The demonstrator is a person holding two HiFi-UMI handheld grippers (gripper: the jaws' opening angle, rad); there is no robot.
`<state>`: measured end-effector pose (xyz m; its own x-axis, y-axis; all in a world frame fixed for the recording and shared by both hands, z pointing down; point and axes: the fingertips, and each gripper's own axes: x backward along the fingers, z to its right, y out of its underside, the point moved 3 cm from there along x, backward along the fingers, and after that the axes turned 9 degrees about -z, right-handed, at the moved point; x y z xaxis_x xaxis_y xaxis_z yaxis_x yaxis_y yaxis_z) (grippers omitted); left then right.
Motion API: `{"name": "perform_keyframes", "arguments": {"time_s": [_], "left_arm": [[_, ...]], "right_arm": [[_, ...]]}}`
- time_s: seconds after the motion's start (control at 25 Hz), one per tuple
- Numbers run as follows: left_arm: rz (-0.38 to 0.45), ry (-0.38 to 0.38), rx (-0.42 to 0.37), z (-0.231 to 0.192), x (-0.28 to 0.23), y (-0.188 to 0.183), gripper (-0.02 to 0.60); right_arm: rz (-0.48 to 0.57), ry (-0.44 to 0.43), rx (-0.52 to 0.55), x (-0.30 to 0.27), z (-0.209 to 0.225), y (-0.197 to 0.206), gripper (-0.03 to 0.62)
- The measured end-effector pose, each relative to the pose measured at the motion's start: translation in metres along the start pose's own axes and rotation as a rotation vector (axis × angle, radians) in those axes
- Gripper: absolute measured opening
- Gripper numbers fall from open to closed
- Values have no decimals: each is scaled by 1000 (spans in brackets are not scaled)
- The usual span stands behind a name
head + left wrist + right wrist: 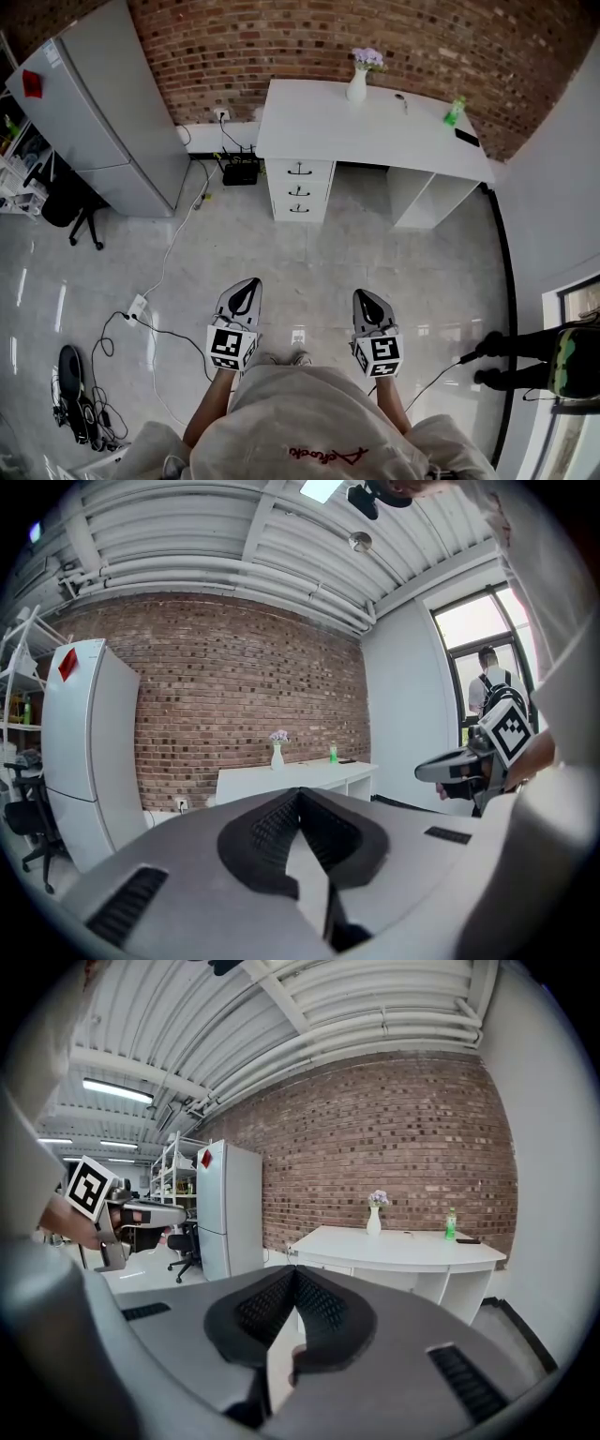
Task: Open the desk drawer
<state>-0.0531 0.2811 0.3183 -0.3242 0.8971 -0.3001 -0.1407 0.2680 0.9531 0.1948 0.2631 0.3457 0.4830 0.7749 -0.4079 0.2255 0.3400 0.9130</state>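
Observation:
The white desk stands against the brick wall, far ahead of me. Its stack of three drawers with dark handles sits under the left end, all pushed in. My left gripper and right gripper are held side by side over the floor, well short of the desk, and point toward it. Both are shut with nothing between the jaws. In the left gripper view the jaw tips of the left gripper meet below the distant desk. In the right gripper view the right gripper is likewise shut, and the desk lies ahead.
On the desk are a white vase with flowers, a green bottle and a dark phone. A grey fridge and office chair stand left. Cables and a power strip lie on the floor. A person stands at right.

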Motion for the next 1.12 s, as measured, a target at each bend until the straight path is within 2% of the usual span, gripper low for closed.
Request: {"name": "perform_keyframes", "arguments": {"time_s": [0.32, 0.56, 0.92, 1.12], "left_arm": [[-5, 15, -1, 20, -12, 2, 12], [-12, 17, 4, 13, -21, 9, 12], [-11, 63, 9, -24, -70, 10, 12], [-16, 84, 5, -66, -108, 2, 12]], "right_arm": [[-6, 24, -13, 12, 22, 10, 17], [-14, 31, -25, 5, 24, 17, 17], [-28, 50, -30, -49, 28, 4, 17], [-54, 17, -22, -103, 14, -14, 17]]}}
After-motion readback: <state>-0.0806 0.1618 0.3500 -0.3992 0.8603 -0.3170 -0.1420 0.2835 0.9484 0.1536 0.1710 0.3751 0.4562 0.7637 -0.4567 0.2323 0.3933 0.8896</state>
